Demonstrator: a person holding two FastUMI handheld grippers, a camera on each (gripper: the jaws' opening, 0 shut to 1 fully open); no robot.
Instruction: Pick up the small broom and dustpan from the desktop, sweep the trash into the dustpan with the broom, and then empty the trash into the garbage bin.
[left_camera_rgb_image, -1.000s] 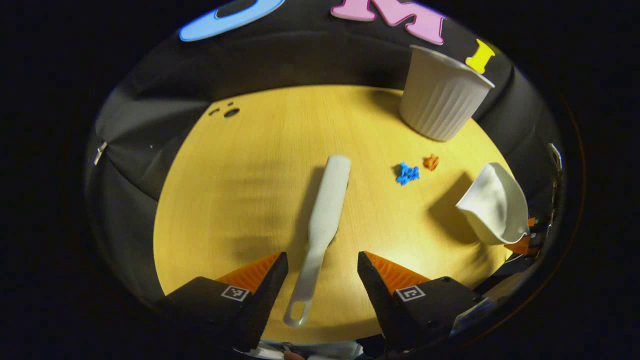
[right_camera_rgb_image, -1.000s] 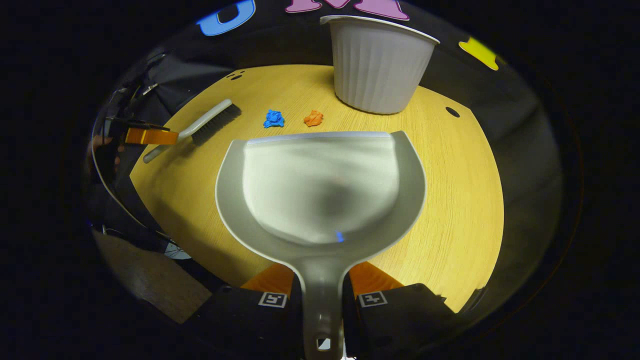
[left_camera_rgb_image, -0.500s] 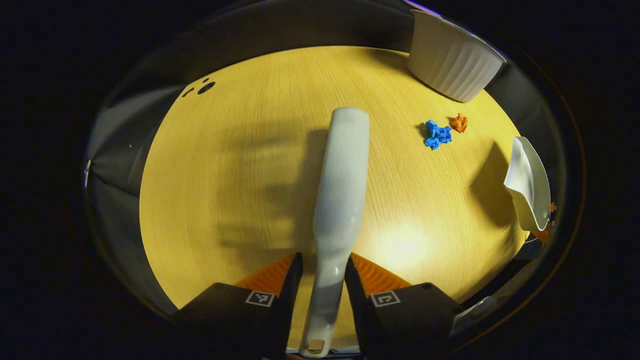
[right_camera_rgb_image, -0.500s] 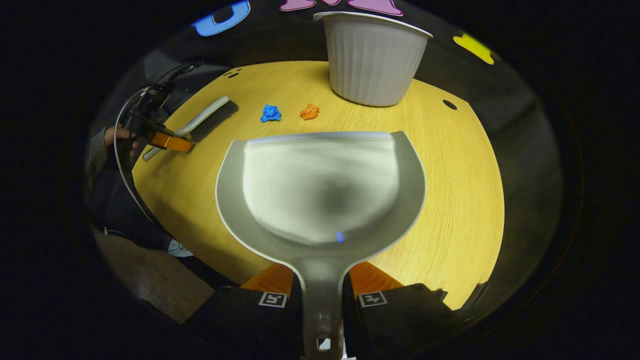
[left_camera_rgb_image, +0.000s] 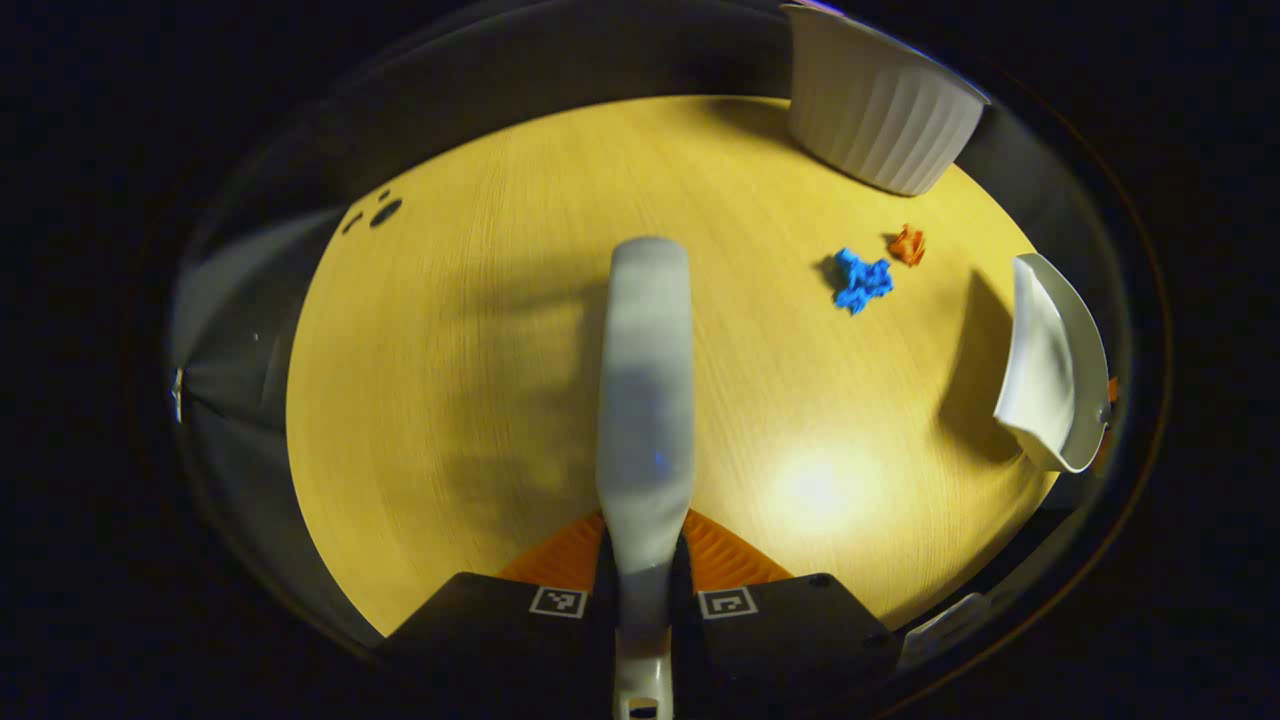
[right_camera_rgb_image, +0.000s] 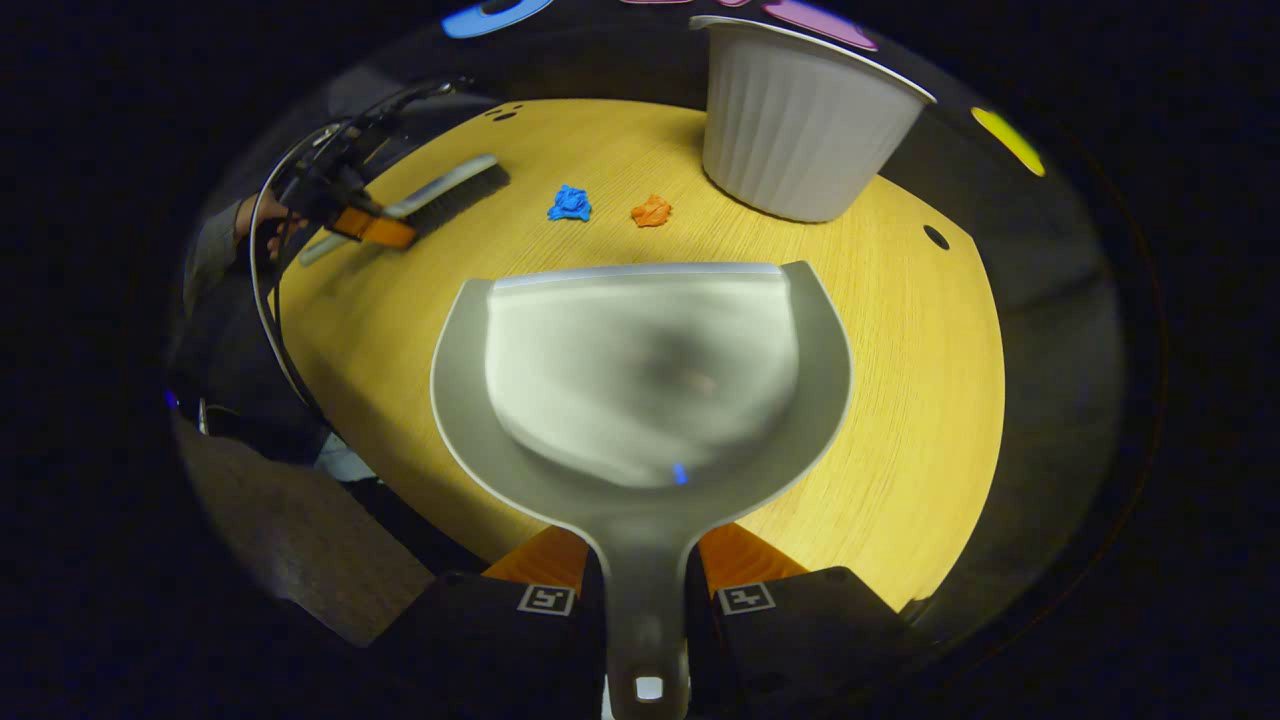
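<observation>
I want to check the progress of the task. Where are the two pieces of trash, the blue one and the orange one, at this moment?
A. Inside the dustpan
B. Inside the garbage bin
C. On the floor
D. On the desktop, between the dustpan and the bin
D: the blue scrap and the orange scrap lie on the desktop, beyond the dustpan and before the garbage bin.

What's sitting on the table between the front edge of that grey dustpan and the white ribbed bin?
In the right gripper view, an orange paper scrap lies on bare yellow wooden tabletop between the grey plastic dustpan and the white ribbed bin; a blue scrap lies beside it.
</observation>
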